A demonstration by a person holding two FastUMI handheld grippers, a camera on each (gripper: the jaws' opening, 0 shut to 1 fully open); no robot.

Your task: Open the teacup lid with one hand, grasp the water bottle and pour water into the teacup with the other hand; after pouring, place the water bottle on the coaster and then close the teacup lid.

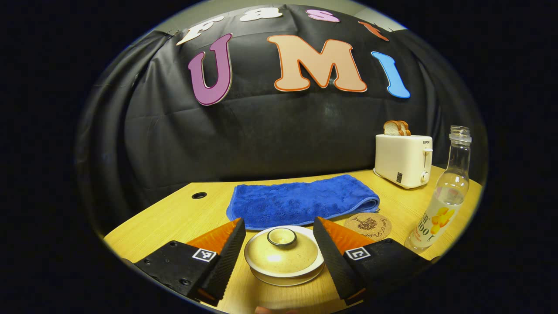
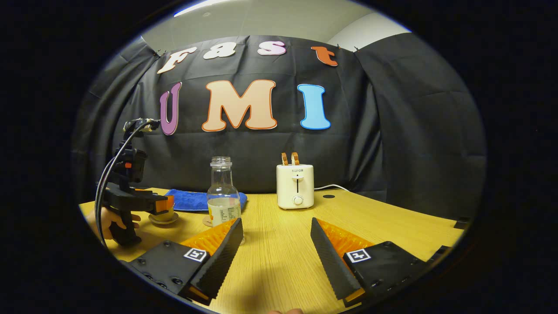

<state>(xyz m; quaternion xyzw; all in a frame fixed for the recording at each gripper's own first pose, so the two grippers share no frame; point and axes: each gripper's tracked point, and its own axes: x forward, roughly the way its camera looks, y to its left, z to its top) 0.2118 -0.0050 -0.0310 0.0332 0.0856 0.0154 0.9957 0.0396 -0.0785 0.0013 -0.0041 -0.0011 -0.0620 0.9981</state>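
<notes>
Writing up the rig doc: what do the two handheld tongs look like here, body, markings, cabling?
Both tongs, left and right, have wedge-shaped fingers with ribbed inner faces on black blocks, each block bearing a small square black-and-white marker. From the right gripper view, the left one has a black pistol-grip body with a cable looping off its top.

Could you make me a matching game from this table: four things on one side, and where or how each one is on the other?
Things:
1. teacup lid
2. water bottle
3. toaster
4. blue towel

Descriptions:
A. holds bread slices in its slots
B. folded flat behind the teacup
C. uncapped, standing beside the coaster
D. on the cup, between the open fingers of the left tool

Pairs: 1-D, 2-C, 3-A, 4-B
</notes>
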